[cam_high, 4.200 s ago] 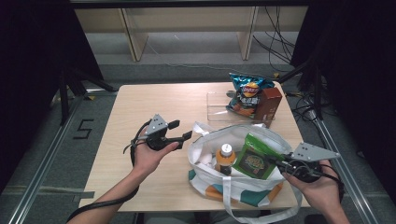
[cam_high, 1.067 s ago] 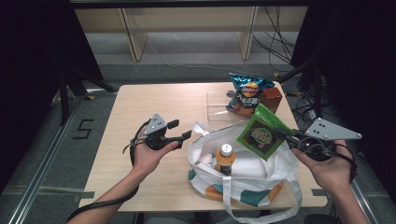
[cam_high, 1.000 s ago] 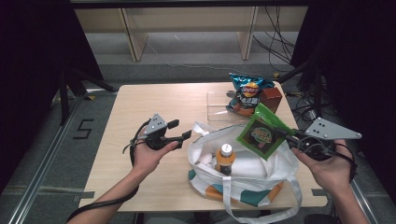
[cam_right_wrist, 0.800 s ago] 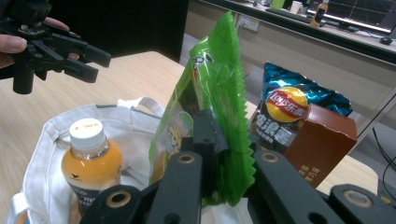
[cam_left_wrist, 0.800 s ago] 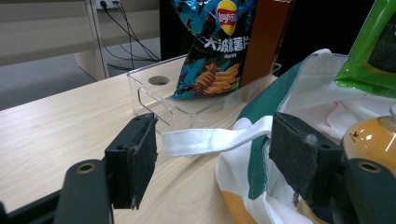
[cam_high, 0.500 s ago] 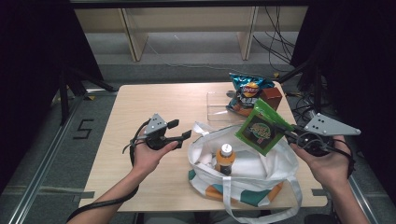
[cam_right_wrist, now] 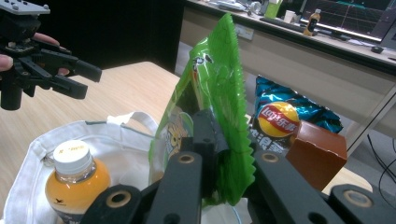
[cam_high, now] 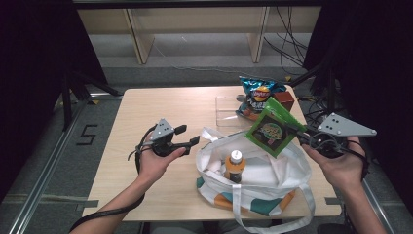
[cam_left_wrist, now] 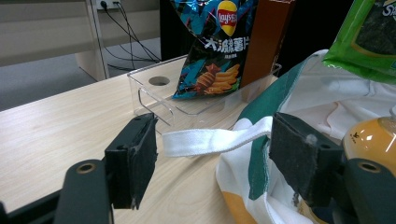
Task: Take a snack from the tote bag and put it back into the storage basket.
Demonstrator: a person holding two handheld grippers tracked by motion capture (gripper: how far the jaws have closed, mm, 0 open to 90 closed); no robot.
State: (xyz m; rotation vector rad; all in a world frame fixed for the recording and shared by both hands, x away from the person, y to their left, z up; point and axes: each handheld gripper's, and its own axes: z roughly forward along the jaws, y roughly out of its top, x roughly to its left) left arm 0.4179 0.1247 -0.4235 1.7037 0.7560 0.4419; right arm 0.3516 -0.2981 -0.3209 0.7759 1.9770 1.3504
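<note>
Green snack packet (cam_high: 271,130) hangs in my right claw (cam_high: 303,138), pinched by its edge above the white tote bag (cam_high: 272,170), in front of the blue chip bag (cam_high: 257,95). My left claw (cam_high: 191,138) hovers spread by the bag's strap (cam_left_wrist: 212,140), touching nothing; an orange bottle (cam_high: 234,167) stands inside the tote.

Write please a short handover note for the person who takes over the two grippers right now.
Right gripper: shut on the green snack bag, held in the air above the tote bag.
Left gripper: open, holding nothing, beside the tote bag's white strap.
Done: chips bag and brown box stand in the clear bin.
Left: probably set the green snack bag in the bin, then the orange bottle, which sits in the tote bag.
</note>
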